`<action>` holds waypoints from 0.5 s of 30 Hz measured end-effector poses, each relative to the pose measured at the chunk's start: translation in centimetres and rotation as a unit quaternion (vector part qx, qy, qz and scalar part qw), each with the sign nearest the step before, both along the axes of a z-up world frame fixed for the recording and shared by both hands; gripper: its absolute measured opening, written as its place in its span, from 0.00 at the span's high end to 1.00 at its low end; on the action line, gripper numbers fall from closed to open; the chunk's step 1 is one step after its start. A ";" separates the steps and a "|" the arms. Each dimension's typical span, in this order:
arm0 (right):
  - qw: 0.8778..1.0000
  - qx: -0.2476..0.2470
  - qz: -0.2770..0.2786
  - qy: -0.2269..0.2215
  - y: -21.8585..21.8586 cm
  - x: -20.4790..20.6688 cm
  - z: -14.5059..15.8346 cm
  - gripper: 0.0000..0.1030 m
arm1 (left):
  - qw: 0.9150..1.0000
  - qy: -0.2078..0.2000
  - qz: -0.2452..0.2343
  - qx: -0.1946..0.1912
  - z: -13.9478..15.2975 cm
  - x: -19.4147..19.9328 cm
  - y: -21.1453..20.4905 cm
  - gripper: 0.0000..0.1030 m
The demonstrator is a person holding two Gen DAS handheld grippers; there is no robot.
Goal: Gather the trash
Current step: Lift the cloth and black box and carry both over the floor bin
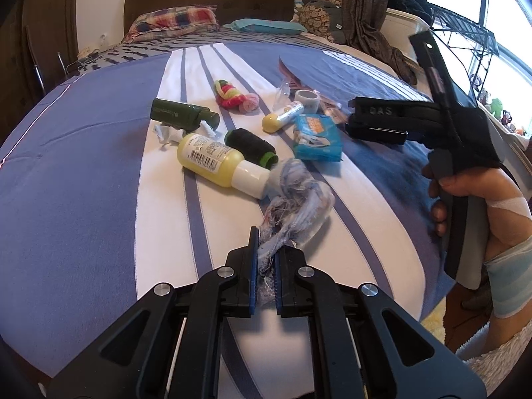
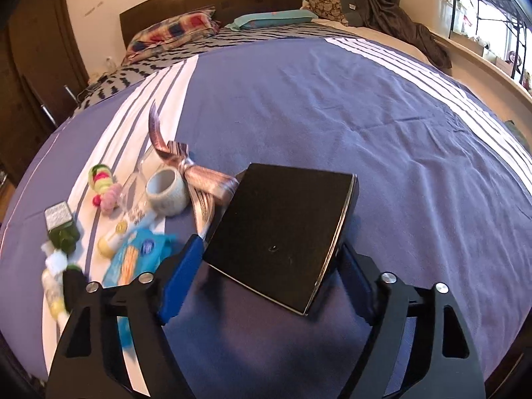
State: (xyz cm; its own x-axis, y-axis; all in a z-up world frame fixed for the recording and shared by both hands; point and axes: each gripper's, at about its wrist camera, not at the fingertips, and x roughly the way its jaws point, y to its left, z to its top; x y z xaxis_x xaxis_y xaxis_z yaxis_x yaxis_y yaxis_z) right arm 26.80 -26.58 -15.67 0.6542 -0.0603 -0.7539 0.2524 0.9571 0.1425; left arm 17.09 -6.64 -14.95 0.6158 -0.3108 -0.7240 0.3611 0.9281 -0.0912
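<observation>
left gripper [image 1: 266,249] clamped on a frayed blue-white fabric scrap [image 1: 299,206] lying on the striped bedspread [image 1: 83,173], its far end touching the yellow bottle [image 1: 212,159], which bears a barcode. beside these: dark green bottle [image 1: 183,113], black thread spool [image 1: 251,144], blue tissue pack [image 1: 317,138]. right gripper [image 2: 269,266], marked "das", jaws wide around a black box [image 2: 282,232]; contact cannot be told.

I see the bed [image 1: 83,166], spread in blue with white stripes, bearing a yellow bottle [image 1: 212,161], dark green bottle [image 1: 183,113], black thread spool [image 1: 251,146], blue tissue pack [image 1: 317,138], tape roll [image 2: 166,191] and crumpled paper [image 1: 166,134].
</observation>
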 end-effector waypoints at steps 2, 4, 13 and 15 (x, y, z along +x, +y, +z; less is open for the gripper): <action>1.000 0.005 0.007 -0.006 -0.3 -2.0 0.3 0.27 | 1.000 -0.005 -0.004 -0.009 0.4 -0.8 0.3 0.94; 1.000 0.002 0.015 -0.011 -0.1 -3.5 0.7 0.28 | 1.000 -0.011 -0.007 -0.012 0.6 -1.5 0.4 0.94; 0.999 0.009 0.045 -0.009 1.0 -8.6 0.7 0.76 | 0.999 -0.033 0.001 -0.012 2.3 -5.9 1.3 0.95; 0.998 0.021 0.050 -0.006 1.3 -8.9 0.4 0.78 | 0.999 -0.039 0.006 -0.014 2.7 -6.9 1.6 0.95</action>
